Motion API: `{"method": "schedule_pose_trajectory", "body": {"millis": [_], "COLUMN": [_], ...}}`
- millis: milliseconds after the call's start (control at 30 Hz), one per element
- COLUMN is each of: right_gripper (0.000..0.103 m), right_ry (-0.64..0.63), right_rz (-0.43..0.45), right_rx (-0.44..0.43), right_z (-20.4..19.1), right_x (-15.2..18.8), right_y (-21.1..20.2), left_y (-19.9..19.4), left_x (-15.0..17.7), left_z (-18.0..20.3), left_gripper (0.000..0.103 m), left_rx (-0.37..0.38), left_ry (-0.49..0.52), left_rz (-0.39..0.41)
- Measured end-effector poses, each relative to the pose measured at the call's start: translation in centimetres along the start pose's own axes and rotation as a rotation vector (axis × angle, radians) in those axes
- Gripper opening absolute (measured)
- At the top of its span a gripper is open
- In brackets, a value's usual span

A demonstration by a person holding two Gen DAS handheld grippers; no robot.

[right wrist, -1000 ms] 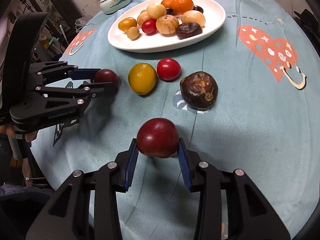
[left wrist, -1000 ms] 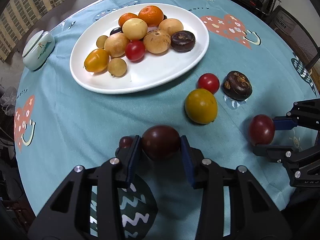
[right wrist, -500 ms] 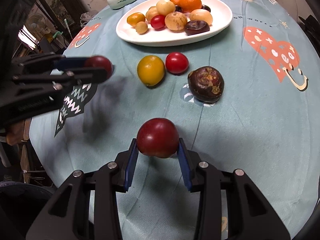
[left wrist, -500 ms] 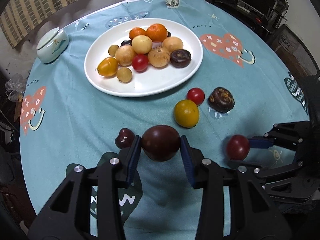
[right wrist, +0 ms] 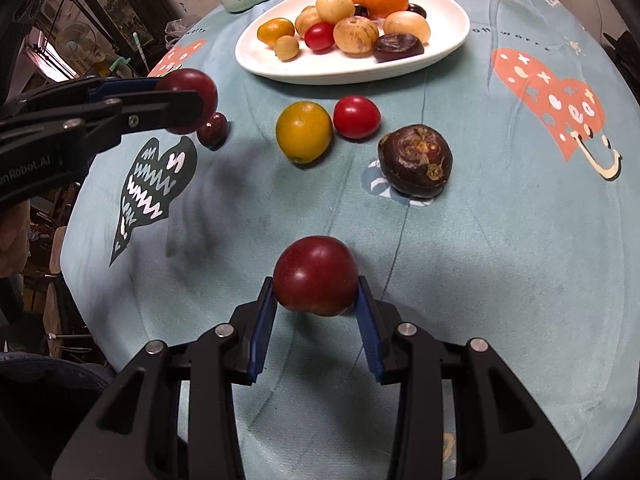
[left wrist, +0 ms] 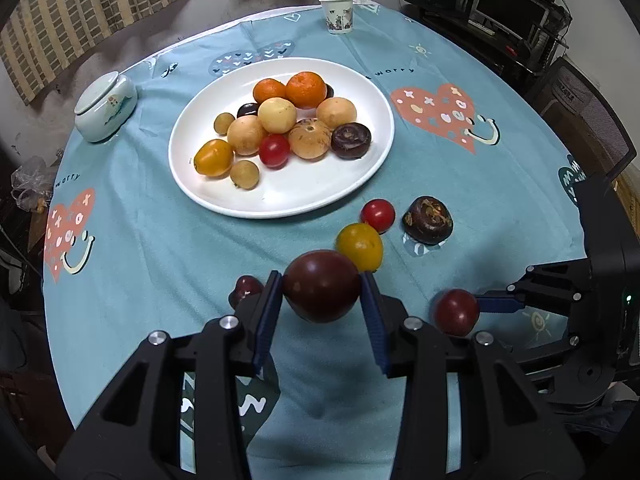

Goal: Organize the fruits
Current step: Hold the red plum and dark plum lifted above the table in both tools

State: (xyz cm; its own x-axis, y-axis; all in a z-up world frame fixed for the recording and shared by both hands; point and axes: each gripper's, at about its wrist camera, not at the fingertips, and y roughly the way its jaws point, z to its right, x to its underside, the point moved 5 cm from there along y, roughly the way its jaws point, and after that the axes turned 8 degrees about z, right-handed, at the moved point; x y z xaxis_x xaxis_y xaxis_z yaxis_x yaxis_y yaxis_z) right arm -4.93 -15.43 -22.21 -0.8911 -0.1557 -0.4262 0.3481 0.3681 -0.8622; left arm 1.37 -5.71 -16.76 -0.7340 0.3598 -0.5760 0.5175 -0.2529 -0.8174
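Observation:
My left gripper (left wrist: 320, 280) is shut on a dark maroon tomato (left wrist: 322, 292) and holds it well above the blue tablecloth. My right gripper (right wrist: 315, 284) is shut on a red tomato (right wrist: 316, 268), low over the cloth near the front edge. Between the grippers and the white plate (left wrist: 288, 196) lie a yellow tomato (left wrist: 359, 246), a small red tomato (left wrist: 377, 215) and a dark brown water chestnut (left wrist: 427, 220). A small dark red fruit (left wrist: 245, 288) lies beside my left fingers. The plate holds several fruits, among them oranges, pale round ones and tomatoes.
A lidded ceramic jar (left wrist: 105, 106) stands left of the plate, and a paper cup (left wrist: 337, 14) at the table's far edge. A mesh chair (left wrist: 580, 112) and a desk with a monitor (left wrist: 508, 4) stand beyond the table's right side. The round table drops off close behind both grippers.
My left gripper has risen with the dark maroon tomato, so the table looks farther away and the small dark red fruit shows beside it. The right gripper has stayed put.

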Motion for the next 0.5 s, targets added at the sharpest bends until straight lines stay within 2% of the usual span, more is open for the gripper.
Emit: {"method": "schedule_pose_trajectory", "body": {"millis": [500], "right_gripper": [0.04], "right_ry": [0.001], "right_rz": [0.001], "right_rx": [-0.021], "right_z": [0.06], "right_x": [-0.88], "right_y": [0.14], "left_y": [0.96], "left_x": [-0.27], "left_z": [-0.59], "left_gripper": [0.04], "left_rx": [0.027], "left_ry": [-0.018], "left_rz": [-0.012]}}
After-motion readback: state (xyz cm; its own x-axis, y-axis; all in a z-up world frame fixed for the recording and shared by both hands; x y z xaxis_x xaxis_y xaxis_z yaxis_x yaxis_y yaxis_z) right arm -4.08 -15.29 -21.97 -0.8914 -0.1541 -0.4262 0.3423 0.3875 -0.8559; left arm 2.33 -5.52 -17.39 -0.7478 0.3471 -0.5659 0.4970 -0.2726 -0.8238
